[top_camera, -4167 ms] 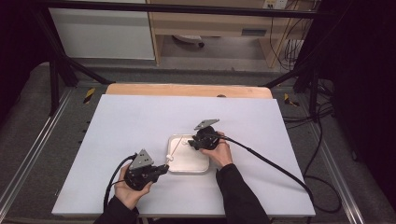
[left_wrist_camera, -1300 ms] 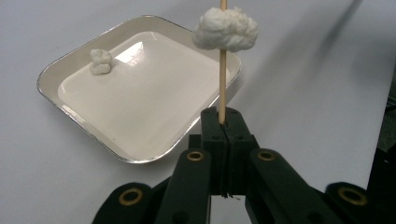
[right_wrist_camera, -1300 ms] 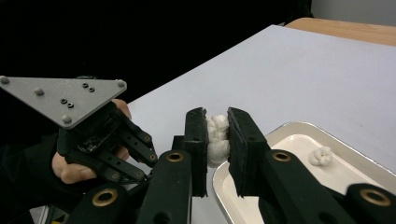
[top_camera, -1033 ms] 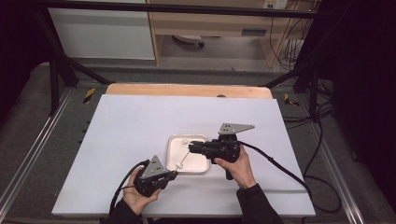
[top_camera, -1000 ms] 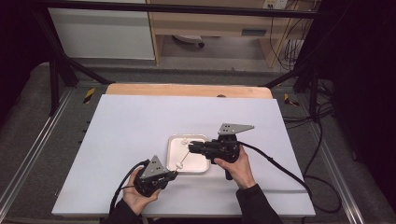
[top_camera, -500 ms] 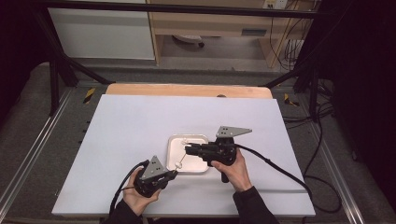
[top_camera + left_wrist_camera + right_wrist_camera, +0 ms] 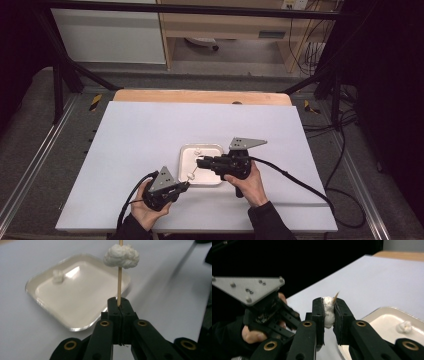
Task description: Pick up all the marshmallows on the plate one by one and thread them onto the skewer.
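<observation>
The left gripper (image 7: 184, 187), held low at the near edge of the worktop (image 7: 140, 135), has its jaws pressed together on the butt of a thin wooden skewer (image 7: 119, 287). The skewer leans out over the near left corner of the white tray (image 7: 75, 326), with a white marshmallow (image 7: 121, 256) threaded near its tip. The right gripper (image 7: 329, 312), reaching leftward over the tray from a hand resting on the worktop, has its jaws squeezed on that marshmallow, the skewer's point poking out above.

Likely trouble: too hard a squeeze could mash or tear the soft marshmallow, a sideways push could bend or snap the skewer or twist it in the left jaws, and the sharp tip could slip aside. A second marshmallow (image 7: 58, 276) lies loose at the tray's far corner.
</observation>
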Demonstrator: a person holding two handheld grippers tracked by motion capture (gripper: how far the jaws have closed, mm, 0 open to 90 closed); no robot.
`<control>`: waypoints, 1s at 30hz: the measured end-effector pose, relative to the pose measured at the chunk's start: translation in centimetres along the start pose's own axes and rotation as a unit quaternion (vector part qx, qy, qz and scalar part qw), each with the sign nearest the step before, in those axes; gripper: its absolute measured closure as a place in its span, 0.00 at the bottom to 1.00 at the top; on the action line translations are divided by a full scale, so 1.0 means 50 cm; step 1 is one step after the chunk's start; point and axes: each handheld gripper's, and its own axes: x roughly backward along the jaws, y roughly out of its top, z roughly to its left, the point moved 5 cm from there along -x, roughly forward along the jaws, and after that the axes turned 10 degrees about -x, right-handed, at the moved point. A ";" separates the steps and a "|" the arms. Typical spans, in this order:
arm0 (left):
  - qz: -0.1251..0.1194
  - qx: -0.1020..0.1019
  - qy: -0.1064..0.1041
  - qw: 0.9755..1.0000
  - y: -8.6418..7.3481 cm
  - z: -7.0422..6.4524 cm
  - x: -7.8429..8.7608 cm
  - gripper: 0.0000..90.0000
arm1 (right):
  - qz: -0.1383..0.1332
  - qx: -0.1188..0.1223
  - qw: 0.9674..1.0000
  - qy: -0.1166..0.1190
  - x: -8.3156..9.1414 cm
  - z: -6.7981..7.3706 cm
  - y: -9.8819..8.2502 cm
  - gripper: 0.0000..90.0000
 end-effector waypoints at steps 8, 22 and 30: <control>0.030 -0.001 0.016 0.999 -0.016 0.009 -0.008 0.99 | 0.015 0.013 1.000 -0.017 -0.034 -0.005 -0.028 0.84; 0.031 0.025 0.028 0.999 -0.029 0.033 0.000 0.99 | -0.014 0.032 0.994 -0.106 0.027 -0.041 -0.001 0.23; 0.028 0.033 0.030 0.999 -0.034 0.042 0.008 0.99 | 0.040 0.053 0.982 -0.178 0.037 -0.090 -0.032 0.06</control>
